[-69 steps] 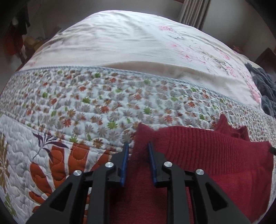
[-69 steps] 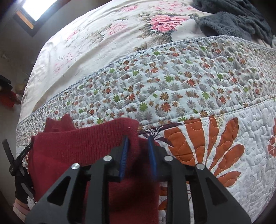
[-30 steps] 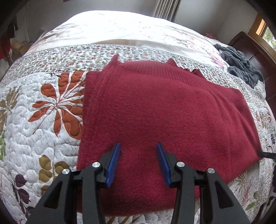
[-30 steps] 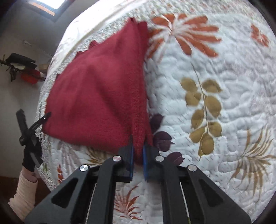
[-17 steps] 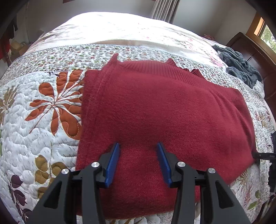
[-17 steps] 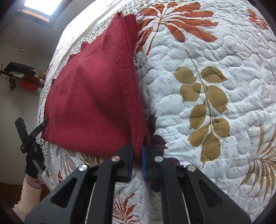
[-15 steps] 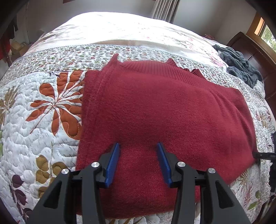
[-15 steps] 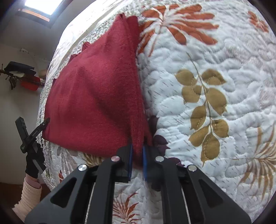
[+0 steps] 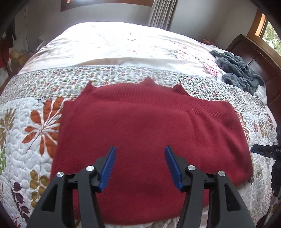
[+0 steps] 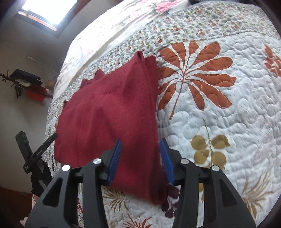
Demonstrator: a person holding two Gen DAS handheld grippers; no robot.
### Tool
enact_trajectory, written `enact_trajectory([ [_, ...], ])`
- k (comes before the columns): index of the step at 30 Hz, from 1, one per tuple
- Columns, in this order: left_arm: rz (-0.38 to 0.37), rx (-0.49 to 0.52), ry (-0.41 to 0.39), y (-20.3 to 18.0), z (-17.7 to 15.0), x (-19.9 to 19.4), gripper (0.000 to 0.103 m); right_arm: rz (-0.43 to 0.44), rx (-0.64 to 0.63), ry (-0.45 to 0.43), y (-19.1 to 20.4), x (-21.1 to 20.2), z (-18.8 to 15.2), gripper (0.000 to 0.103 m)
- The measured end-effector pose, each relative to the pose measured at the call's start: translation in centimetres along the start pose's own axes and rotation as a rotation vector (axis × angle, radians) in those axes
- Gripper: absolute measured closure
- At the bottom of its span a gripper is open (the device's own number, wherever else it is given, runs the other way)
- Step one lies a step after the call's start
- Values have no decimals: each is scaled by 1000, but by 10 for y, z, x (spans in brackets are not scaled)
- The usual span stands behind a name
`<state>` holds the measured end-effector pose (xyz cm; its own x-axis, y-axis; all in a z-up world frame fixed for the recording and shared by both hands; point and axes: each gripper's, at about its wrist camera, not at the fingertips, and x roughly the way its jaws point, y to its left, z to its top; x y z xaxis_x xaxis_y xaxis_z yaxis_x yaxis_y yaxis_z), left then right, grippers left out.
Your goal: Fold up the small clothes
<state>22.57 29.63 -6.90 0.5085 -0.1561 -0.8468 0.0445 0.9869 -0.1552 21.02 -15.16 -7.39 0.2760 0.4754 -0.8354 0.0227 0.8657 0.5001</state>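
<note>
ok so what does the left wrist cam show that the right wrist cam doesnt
Only the left wrist view shows the grey fleece garment crumpled at the bed's far right, the dark wooden headboard, the curtain, and the open left gripper seen from behind.

Only the right wrist view shows the clothes rack against the wall, the skylight, and the open right gripper seen from behind.

Both show the folded red sweater lying flat on the leaf-print quilt.
</note>
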Motion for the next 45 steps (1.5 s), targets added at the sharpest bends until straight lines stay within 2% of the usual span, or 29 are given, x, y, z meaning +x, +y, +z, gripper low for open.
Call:
enact_trajectory([
  [14,39,21,-8,2,-3,23,45,59,29,85,-4,58,9,59],
  [18,42,18,-3,6,-6,31,45,42,7,79,-1,59,9,70],
  [21,43,20,-5,8,-8,35,45,54,13,60,-7,57,5,73],
  [32,46,53,-38,7,-13,36,45,88,27,4,-17,60,-3,74],
  [45,44,55,-42,9,-17,43,44,59,34,-2,-13,59,-3,76],
])
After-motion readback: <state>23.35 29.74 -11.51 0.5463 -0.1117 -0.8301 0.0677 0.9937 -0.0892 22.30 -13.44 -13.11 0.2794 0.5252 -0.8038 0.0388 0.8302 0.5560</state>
